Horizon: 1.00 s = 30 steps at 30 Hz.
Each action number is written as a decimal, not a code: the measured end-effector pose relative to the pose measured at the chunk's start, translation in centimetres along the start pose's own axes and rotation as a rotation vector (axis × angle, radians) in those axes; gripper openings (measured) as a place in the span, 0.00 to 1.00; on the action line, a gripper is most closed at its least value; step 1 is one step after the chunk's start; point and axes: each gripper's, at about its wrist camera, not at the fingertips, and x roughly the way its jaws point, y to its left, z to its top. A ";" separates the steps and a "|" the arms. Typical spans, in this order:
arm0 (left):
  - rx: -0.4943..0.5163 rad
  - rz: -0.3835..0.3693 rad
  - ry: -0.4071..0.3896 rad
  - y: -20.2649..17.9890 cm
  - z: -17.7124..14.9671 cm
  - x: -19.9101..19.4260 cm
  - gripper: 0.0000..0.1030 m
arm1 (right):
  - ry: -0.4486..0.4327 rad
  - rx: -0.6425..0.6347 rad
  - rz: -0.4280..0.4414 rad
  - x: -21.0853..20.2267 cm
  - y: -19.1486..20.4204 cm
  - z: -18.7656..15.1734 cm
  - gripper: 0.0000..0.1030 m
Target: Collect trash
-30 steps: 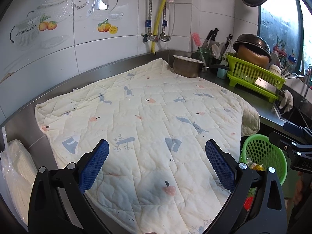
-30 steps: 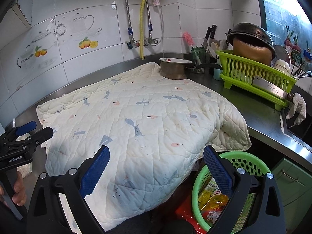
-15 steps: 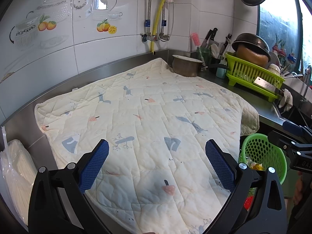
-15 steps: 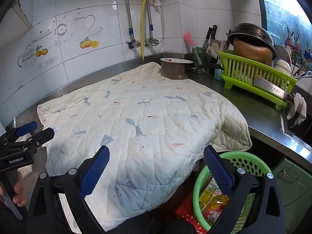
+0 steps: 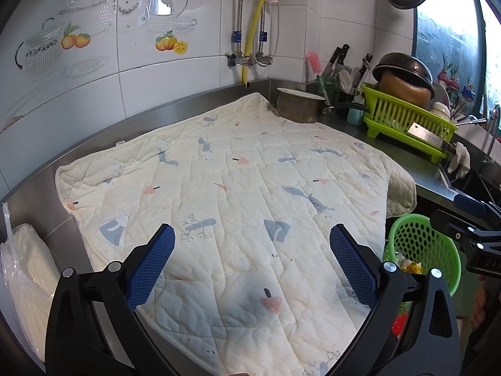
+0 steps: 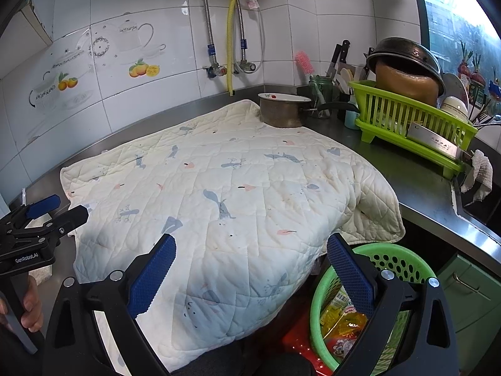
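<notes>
**Sweep the quilt before stopping**

Left tongs (image 5: pixel 252 260) hover released over the quilt (image 5: pixel 235 188), holding nothing. No trash shows on the surface (image 6: pixel 407 169); scan left to right. Right tongs (image 6: pixel 250 271) are also released and empty. Wrappers (image 6: pixel 341 322) lie in the basket (image 6: pixel 404 263) below the edge.

A cream quilted cloth mat (image 5: pixel 238 206) looks soft and matt; the grey steel counter (image 6: pixel 419 185) is brushed; glossy white wall tiles (image 5: pixel 175 75); perforated green plastic basket (image 6: pixel 394 263).
</notes>
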 end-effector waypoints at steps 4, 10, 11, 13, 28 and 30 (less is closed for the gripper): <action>-0.001 0.000 0.000 0.0 0.0 0.0 0.95 | -0.001 -0.001 -0.001 0.0 0.0 0.0 0.91; -0.002 0.002 0.001 0.0 -0.1 0.0 0.95 | 0.000 0.000 0.000 0.1 0.2 0.0 0.91; -0.002 0.001 0.001 0.0 -0.1 0.0 0.95 | 0.001 -0.001 -0.001 0.0 0.2 0.0 0.91; -0.001 0.002 0.000 0.0 -0.1 0.0 0.95 | 0.001 0.000 0.002 0.0 0.2 0.0 0.91; -0.002 0.003 0.002 0.0 -0.1 0.1 0.95 | 0.001 -0.006 0.009 0.1 0.4 0.0 0.91; -0.001 0.003 0.002 -0.1 -0.1 0.0 0.95 | 0.000 -0.006 0.010 0.0 0.4 0.0 0.91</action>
